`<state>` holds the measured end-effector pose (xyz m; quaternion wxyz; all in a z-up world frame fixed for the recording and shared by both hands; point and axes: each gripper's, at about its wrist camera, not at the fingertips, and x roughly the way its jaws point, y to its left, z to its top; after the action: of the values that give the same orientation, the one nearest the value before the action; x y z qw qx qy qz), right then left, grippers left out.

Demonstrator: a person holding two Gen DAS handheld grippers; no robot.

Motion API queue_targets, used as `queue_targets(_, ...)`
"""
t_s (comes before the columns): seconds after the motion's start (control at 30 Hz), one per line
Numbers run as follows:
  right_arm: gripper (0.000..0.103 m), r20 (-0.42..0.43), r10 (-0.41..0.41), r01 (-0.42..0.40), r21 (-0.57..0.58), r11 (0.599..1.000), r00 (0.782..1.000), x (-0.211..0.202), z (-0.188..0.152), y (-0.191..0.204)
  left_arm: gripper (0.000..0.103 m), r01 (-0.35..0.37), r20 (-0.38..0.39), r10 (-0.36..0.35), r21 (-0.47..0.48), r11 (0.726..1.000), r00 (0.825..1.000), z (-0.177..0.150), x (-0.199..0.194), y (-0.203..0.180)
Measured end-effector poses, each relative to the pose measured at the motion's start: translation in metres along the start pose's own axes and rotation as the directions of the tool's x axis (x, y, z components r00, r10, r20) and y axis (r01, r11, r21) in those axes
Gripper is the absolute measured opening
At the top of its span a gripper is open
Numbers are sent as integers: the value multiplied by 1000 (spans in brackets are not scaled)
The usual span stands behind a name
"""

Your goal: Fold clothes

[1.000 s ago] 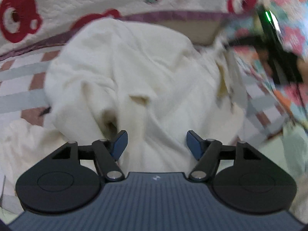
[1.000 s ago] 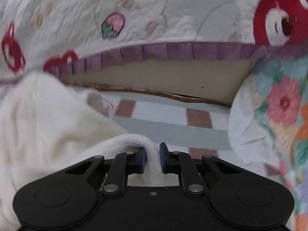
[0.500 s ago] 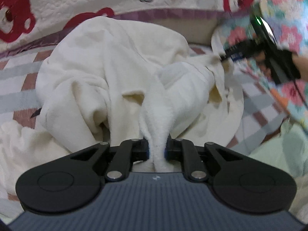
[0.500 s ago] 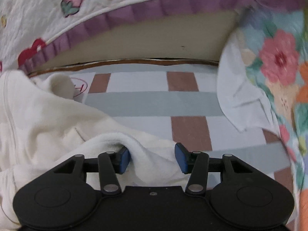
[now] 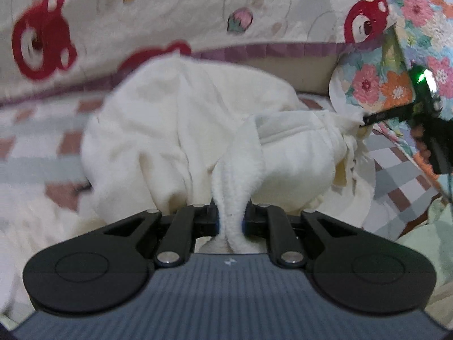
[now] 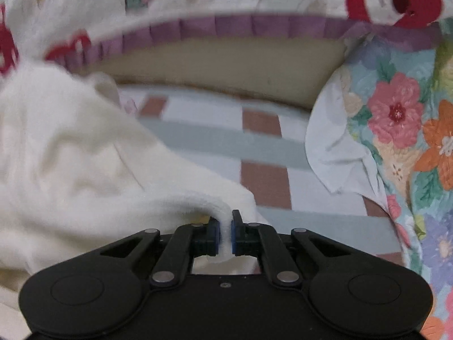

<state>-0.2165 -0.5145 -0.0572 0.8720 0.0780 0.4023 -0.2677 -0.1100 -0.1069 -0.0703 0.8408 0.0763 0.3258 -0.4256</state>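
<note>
Left gripper [image 5: 229, 222]: black linkage arms, silver pivot screws, two round black discs, ribbed grey-blue housing with small white mark; blue pads on fingers [image 5: 217, 221]. Right gripper [image 6: 225, 233]: same black linkage, black housing, one small centre screw. Seen from left: green light, thin dark cable.

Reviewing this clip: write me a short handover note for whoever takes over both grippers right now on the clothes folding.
Left gripper: shut on a pinched ridge of the cream fleece garment.
Right gripper: shut on another edge of the same garment.
Garment: bunched in a heap on the checked sheet, between the bear-print quilt and the floral quilt.
Done: both grips taken.
Left: lift, spread it flat, then fold; no fold is visible yet.
</note>
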Motion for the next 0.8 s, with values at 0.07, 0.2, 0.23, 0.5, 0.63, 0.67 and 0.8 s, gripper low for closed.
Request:
queue_targets(0.07, 8, 86, 50, -55, 55, 997, 995, -22, 8, -1, 12, -10, 16, 10, 10, 1000, 1000, 2, -4, -1)
queue_targets(0.2, 8, 237, 45, -56, 40, 998, 970, -69, 29, 2, 14, 24, -19, -25, -45, 999, 1000, 1, 1, 7)
queue_targets(0.23, 8, 266, 33, -42, 27, 999, 963, -77, 34, 1, 17, 35, -31, -38, -63, 997, 999, 1, 3, 9)
queue_targets(0.5, 7, 202, -168, 166, 27, 986, 965, -50, 35, -32, 50, 103, -152, -116, -88, 991, 982, -14, 28, 0)
queue_targets(0.63, 7, 173, -177, 161, 102, 982, 969, -43, 21, -50, 50, 112, -205, -125, -74, 991, 971, -23, 42, -7)
queue_targets(0.67, 7, 168, -174, 157, 107, 982, 970, -43, 18, -52, 14, 115, -209, -123, -52, 992, 970, -23, 43, -9)
queue_targets(0.8, 7, 224, -130, 107, 113, 988, 966, -57, 16, -53, 14, 72, -30, -72, 30, 997, 997, 1, 1, -10)
